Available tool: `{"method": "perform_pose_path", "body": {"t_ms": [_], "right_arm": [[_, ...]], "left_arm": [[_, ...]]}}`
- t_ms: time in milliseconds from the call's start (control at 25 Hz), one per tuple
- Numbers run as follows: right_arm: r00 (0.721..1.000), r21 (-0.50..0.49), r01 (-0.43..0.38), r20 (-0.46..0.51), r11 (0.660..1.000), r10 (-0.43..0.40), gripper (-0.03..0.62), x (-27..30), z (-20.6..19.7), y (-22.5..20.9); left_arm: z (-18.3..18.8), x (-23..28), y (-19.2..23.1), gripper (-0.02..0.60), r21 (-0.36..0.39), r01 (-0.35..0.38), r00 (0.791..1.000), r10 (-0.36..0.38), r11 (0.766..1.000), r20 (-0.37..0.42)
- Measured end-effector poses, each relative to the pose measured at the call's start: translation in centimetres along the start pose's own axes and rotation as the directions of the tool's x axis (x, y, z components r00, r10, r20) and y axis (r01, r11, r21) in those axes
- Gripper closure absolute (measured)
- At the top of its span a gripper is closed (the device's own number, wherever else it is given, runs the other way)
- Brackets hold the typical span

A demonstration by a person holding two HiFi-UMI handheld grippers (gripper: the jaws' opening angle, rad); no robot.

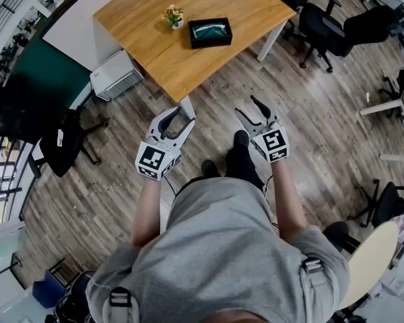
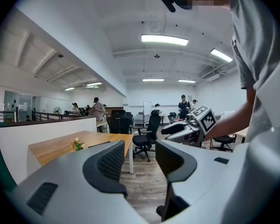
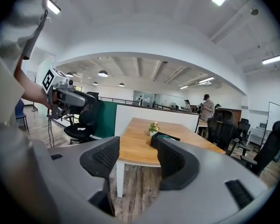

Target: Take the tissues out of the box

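A black box (image 1: pixel 210 32) holding pale teal-white tissues sits on the wooden table (image 1: pixel 155 49), far ahead of both grippers. The right gripper view shows the box (image 3: pixel 164 137) beside a small flower pot (image 3: pixel 153 127). My left gripper (image 1: pixel 178 121) hangs over the wood floor just short of the table's near corner, open and empty. My right gripper (image 1: pixel 250 110) is level with it to the right, also open with nothing between its jaws. In its own view the left gripper (image 2: pixel 139 160) points past the table's end; the right gripper (image 3: pixel 137 160) points at the table and box.
A small flower pot (image 1: pixel 174 17) stands left of the box. A white cabinet (image 1: pixel 118 73) sits by the table's left side. Black office chairs (image 1: pixel 326 22) stand to the right and a chair (image 1: pixel 64 143) to the left. A green partition (image 3: pixel 105 118) and several people are farther off.
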State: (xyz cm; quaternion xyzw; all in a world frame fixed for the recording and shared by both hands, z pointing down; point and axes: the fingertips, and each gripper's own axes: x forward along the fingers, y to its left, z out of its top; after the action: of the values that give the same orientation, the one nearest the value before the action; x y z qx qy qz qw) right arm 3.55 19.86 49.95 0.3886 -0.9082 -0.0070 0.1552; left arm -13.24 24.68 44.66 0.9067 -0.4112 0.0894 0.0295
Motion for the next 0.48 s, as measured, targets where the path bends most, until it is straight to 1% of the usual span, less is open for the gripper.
{"method": "perform_pose_path", "body": {"t_ms": [80,200,480], "right_arm": [[1.000,-0.008,0.001,-0.006,1.000,-0.001,0.311,0.2,-0.1,0.0],[1.000,0.002,0.007,-0.005,1.000,-0.007,0.281,0.2,-0.1,-0.2],[1.000,0.013,0.015,-0.005,1.000,-0.015,0.275,0.7,-0.7,-1.5]], "left_arm": [[-0.1,0.1,0.0,0.346,-0.009,0.007,1.000,-0.007,1.000,0.003],[-0.1,0.4,0.0,0.323,-0.011,0.003,1.000,-0.003,1.000,-0.002],[0.3,1.2,0.8,0.314,-0.006,-0.018,1.000,0.018,1.000,0.003]]}}
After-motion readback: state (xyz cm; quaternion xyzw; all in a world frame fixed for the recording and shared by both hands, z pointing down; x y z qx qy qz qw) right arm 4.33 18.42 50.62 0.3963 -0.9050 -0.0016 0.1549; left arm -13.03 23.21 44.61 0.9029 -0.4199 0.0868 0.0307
